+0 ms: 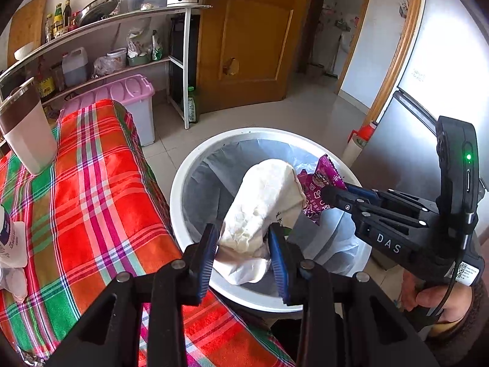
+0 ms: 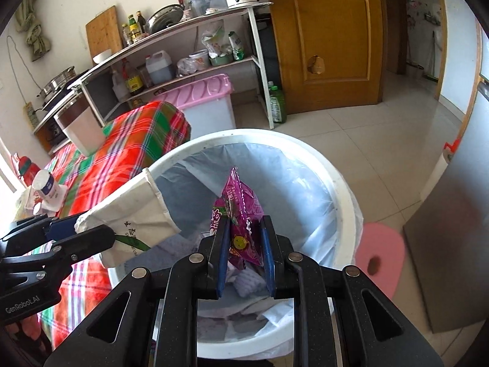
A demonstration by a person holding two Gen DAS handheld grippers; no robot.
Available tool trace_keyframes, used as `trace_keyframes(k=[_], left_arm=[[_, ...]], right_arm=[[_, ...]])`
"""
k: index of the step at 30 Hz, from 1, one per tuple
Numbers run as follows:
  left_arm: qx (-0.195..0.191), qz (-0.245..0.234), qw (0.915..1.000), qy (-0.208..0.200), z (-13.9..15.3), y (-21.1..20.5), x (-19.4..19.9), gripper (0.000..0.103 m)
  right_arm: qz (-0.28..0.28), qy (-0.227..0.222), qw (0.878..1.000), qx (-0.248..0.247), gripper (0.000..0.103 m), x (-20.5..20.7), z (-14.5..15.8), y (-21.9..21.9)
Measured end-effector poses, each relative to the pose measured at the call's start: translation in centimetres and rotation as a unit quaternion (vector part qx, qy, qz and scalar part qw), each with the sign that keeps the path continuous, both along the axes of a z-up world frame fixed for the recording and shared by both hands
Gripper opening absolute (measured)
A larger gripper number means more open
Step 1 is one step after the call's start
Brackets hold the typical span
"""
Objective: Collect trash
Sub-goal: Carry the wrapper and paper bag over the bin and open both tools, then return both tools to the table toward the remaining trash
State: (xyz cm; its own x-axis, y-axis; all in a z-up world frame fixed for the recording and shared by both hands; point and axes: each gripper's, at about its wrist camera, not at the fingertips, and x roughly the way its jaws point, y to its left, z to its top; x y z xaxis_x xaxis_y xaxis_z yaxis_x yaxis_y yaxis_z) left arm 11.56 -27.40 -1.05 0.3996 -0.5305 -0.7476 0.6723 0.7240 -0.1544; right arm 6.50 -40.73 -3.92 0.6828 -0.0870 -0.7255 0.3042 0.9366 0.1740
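A white bin [image 1: 183, 183] [image 2: 345, 189] lined with a pale bag stands on the floor beside the table. My left gripper [image 1: 244, 241] [image 2: 91, 229] is shut on a crumpled white paper bag [image 1: 262, 202] [image 2: 131, 205], held over the bin's opening. My right gripper [image 2: 244, 238] [image 1: 333, 192] is shut on a purple snack wrapper [image 2: 241, 208] [image 1: 318, 180], also over the bin, just right of the paper bag. Some trash lies in the bin's bottom [image 2: 244, 281].
A table with a red and green plaid cloth [image 1: 91, 198] [image 2: 122, 140] borders the bin's left; a white tumbler [image 1: 27, 134] and a small bottle [image 2: 47, 188] stand on it. A pink-lidded box [image 1: 128, 91], shelves, a wooden door [image 2: 330, 36], a fridge [image 1: 428, 107] and a pink mat [image 2: 379, 253] surround the bin.
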Motion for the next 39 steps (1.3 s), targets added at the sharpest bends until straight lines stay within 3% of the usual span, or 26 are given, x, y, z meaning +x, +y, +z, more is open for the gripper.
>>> trace_keyframes(k=[4, 6, 9, 22, 39], left_arm=[[0.002, -0.001, 1.0000, 0.004, -0.2, -0.2, 0.1, 0.038], [0.004, 0.003, 1.0000, 0.005, -0.3, -0.2, 0.2, 0.056], [-0.001, 0.002, 1.0000, 0.009, -0.4, -0.2, 0.1, 0.056], [-0.015, 0.016, 0.9997, -0.007, 0.9, 1.9, -0.6, 0.064], [-0.030, 0.137, 0.9894, -0.036, 2.2, 13.8, -0.1, 0.067]], right_arm=[[-0.002, 0.004, 1.000, 0.006, 0.023, -0.1, -0.1, -0.2], [-0.006, 0.005, 1.000, 0.004, 0.030, -0.1, -0.2, -0.3], [-0.008, 0.004, 1.000, 0.009, 0.039, -0.4, -0.3, -0.4], [-0.007, -0.010, 1.000, 0.016, 0.043, -1.0, 0.7, 0.6], [0.061, -0.035, 0.997, 0.026, 0.051, 1.0, 2.4, 7.9]])
